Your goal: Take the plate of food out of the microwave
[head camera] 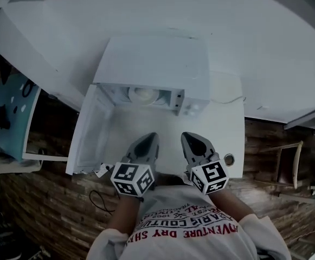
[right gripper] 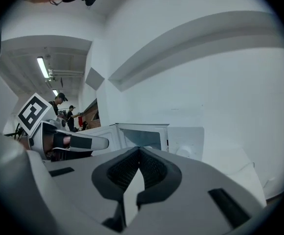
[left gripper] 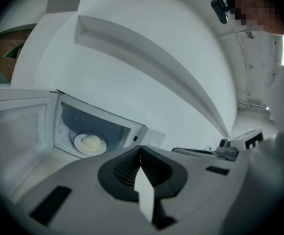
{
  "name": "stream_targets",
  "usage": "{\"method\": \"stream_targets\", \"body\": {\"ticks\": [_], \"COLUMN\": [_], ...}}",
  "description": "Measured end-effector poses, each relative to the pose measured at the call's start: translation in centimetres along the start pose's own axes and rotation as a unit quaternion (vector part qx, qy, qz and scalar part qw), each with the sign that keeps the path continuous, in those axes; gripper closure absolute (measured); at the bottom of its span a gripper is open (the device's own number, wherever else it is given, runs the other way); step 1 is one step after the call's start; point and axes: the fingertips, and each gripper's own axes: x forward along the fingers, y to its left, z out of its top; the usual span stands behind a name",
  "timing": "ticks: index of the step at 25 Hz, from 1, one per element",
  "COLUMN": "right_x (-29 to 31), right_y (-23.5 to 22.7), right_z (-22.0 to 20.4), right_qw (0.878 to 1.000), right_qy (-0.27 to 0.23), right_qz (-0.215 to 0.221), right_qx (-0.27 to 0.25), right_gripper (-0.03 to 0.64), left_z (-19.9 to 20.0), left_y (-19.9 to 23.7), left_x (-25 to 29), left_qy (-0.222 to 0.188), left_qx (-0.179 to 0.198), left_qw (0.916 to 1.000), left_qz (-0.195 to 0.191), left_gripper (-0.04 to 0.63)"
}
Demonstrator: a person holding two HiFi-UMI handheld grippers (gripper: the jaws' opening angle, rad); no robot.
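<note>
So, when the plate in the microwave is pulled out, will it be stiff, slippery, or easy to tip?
The plate looks stiff, smooth and white, so it probably will not bend but may slip if gripped by the rim. The pale food sits as a mound in its middle, so a tilt could let it slide.

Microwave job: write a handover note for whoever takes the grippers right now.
Left gripper: shut, empty, held in front of the microwave.
Right gripper: shut, empty, beside the left one.
Plate of food: inside the microwave, which stands on the table.
Done: door is open, swung left.
Left: reach in, grip the plate, bring it out.
</note>
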Motion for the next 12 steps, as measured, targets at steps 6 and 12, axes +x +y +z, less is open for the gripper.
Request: {"method": "stream_targets", "body": {"ticks": [6, 12], "right_x": [1.2, 3.5], "right_y": [-3.1, -4.0], "right_z": [-0.3, -0.8], "right_qw": [0.999, 0.998], "right_qy": [0.011, 0.025], "right_qz": [0.041, 0.051], "right_qx": [-0.007, -0.004], "right_gripper": [0.607, 0.606], "left_z": [-2.1, -2.3], "left_y": [-0.8, 1.5], "left_x": [2.1, 2.5], "left_qy": [0.013, 0.013], "left_qx": [-0.015, -0.029], "left_qw": [0.9988, 0.9961], "left_qz": [0.044, 0.083], "left_gripper": [0.588, 0.588]}}
